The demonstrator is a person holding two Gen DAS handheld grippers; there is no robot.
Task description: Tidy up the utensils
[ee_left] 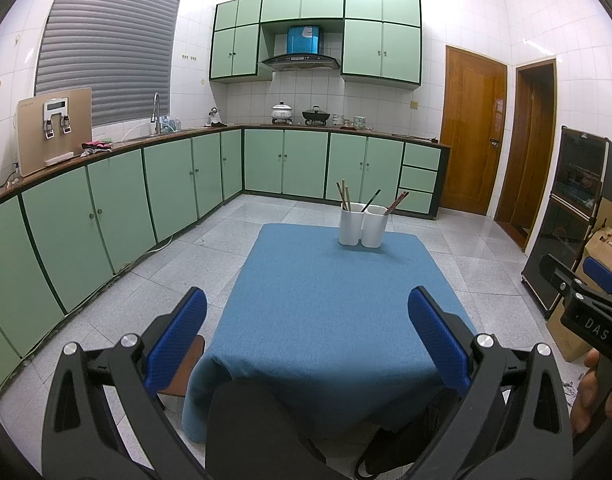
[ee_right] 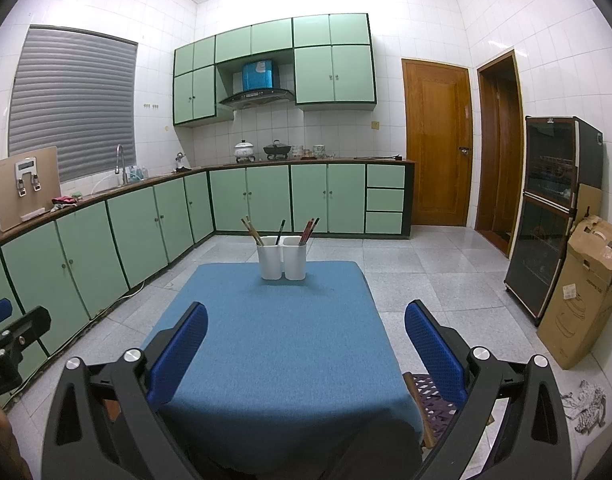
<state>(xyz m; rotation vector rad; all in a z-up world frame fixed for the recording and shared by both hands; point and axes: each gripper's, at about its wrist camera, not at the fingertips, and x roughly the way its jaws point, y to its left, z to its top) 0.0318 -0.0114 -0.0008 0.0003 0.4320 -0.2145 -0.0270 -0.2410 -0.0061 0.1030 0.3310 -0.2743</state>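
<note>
Two white utensil holders (ee_left: 363,230) stand side by side at the far end of a table under a blue cloth (ee_left: 326,312); they also show in the right wrist view (ee_right: 282,258). Chopsticks (ee_left: 344,196) lean out of both holders, brown ones on the left, dark and reddish ones (ee_right: 308,230) on the right. My left gripper (ee_left: 306,332) is open and empty above the near part of the table. My right gripper (ee_right: 306,344) is open and empty, also held back over the near edge. The blue cloth (ee_right: 274,344) has nothing else on it.
Green cabinets (ee_left: 106,216) run along the left and the back wall. A dark cabinet (ee_right: 546,216) and a cardboard box (ee_right: 582,292) stand at the right. A stool with a patterned seat (ee_right: 430,396) is beside the table's near right corner. The right gripper shows at the right edge of the left wrist view (ee_left: 586,300).
</note>
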